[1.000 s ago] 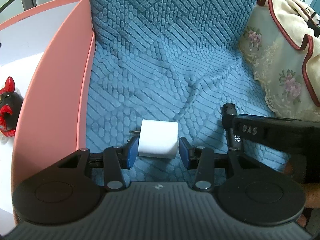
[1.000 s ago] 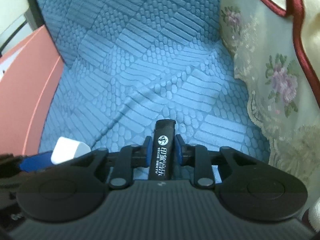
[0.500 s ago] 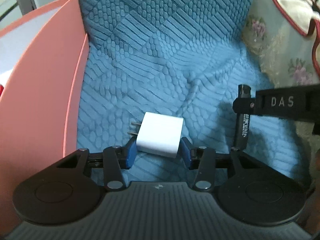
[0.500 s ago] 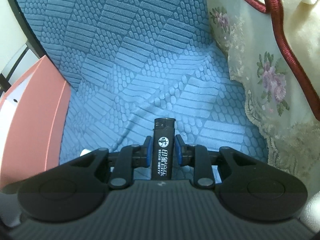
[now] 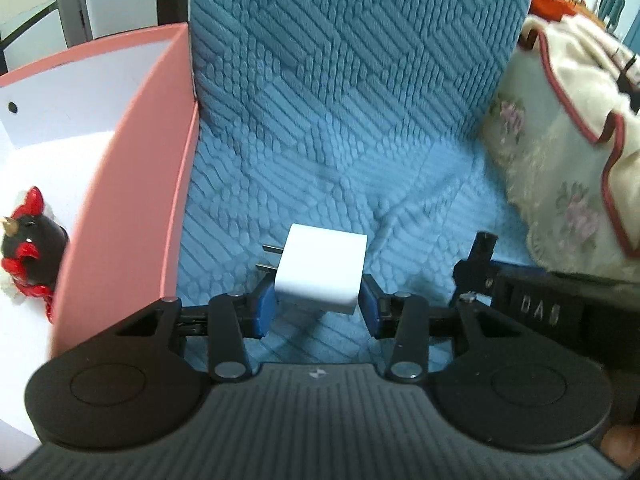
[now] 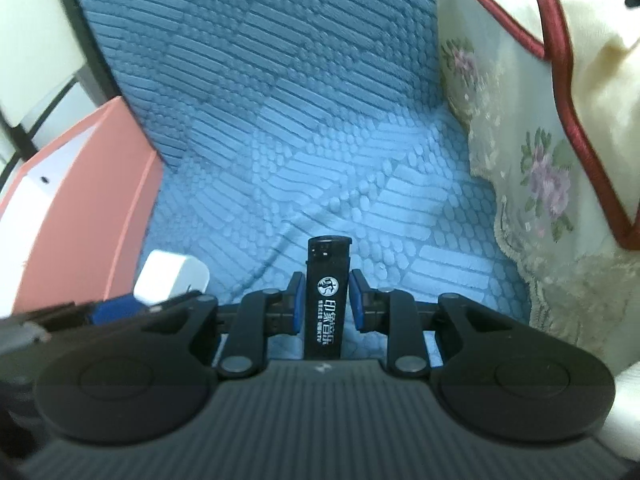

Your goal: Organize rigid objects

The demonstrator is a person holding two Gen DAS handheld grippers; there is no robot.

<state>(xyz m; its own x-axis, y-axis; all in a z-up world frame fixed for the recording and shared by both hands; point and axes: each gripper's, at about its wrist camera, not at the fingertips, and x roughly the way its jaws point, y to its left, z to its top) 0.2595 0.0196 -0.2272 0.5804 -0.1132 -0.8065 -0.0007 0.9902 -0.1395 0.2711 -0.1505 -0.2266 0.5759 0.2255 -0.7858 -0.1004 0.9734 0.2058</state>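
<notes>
A white plug adapter (image 5: 322, 271) with two metal prongs pointing left hangs above the blue seat cover, and my left gripper (image 5: 318, 308) is shut on its sides. A black lighter (image 6: 327, 295) with white print stands upright between the blue pads of my right gripper (image 6: 324, 300), which is shut on it. From the right wrist view the white adapter (image 6: 170, 278) shows at lower left. In the left wrist view the right gripper (image 5: 476, 268) sits at the right with the lighter's top poking up.
A pink box (image 5: 136, 208) with a white inside stands left of the blue textured cushion (image 5: 340, 128); a black and red figurine (image 5: 28, 240) lies in it. A cream floral cloth with red trim (image 6: 540, 152) covers the right side. A fingertip (image 5: 618, 444) shows at lower right.
Both grippers have risen a little from the seat with their objects still held. More of the pink box's inside and the seat back is now in view.
</notes>
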